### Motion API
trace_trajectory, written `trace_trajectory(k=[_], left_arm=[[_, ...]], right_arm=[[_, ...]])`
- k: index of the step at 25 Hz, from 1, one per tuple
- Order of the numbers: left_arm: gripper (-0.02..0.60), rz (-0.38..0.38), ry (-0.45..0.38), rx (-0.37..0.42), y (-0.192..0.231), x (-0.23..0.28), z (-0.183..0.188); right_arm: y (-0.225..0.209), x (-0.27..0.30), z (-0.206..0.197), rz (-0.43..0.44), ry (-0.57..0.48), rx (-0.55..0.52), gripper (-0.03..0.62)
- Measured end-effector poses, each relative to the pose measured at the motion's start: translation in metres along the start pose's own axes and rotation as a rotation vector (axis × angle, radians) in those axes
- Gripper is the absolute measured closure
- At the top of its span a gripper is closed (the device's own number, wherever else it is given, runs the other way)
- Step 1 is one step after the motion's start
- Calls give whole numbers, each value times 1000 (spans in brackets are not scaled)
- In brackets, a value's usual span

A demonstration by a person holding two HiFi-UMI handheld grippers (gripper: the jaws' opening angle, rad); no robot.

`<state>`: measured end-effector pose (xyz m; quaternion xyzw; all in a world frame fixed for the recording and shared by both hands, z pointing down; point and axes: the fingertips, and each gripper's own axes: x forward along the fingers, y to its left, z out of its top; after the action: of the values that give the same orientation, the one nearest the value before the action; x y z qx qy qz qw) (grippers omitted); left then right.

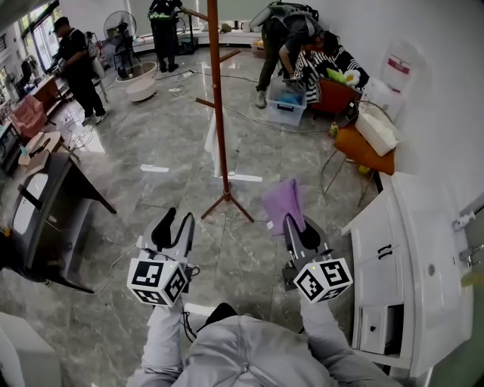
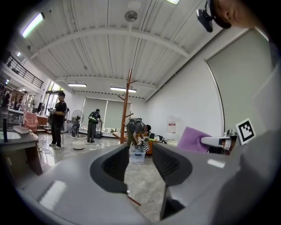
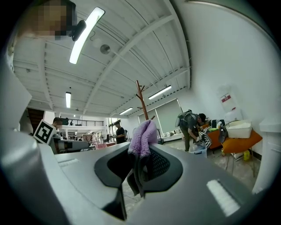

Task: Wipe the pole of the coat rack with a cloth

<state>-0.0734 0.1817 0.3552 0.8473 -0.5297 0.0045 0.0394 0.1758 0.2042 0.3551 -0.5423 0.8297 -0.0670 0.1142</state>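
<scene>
We hold the right claw [image 3: 140, 163] clenched on a fluffy lilac cloth [image 3: 142, 136]. The cloth's bunched top rises above the jaws, and a darker fold hangs down between them. Our left claw [image 2: 140, 165] is released, its jaws standing apart, with only the grey marbled floor [image 1: 166, 151] showing through the gap.

In the head view both claws sit low before us, the left at about 7 o'clock and the right at about 5 o'clock, well apart from each other. The tall reddish-brown wooden coat rack [image 1: 217, 98] stands on the floor at 12 o'clock from the claws. Its slim pole is upright, short pegs branch from it, and its feet splay at the base. In that view the cloth shows at about 3 o'clock of those feet, near them but apart from the pole.

A white cabinet [image 1: 408, 257] stands at 3 o'clock of the right claw, and a dark bench [image 1: 57, 200] at 9 o'clock of the left one. Beyond the rack, at 1 o'clock, a person with a backpack [image 1: 283, 30] bends over a clear plastic storage box [image 1: 286, 107] beside an orange chair [image 1: 363, 147]. At 11 o'clock a person in dark clothes [image 1: 76, 60] stands near a white pedestal fan [image 1: 125, 23].
</scene>
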Motion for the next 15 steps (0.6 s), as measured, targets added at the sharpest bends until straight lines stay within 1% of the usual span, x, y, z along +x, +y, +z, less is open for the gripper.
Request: trace_trajectory(k=[3, 7, 15], left_arm=[[408, 1, 5, -5, 0, 13, -4], [408, 5, 7, -10, 12, 35, -6], [408, -32, -11, -4, 51, 113, 0]], right_arm=[[-10, 9, -2, 12, 1, 12, 537], [-16, 33, -7, 25, 17, 9, 538], [-44, 108, -14, 9, 20, 1, 537]])
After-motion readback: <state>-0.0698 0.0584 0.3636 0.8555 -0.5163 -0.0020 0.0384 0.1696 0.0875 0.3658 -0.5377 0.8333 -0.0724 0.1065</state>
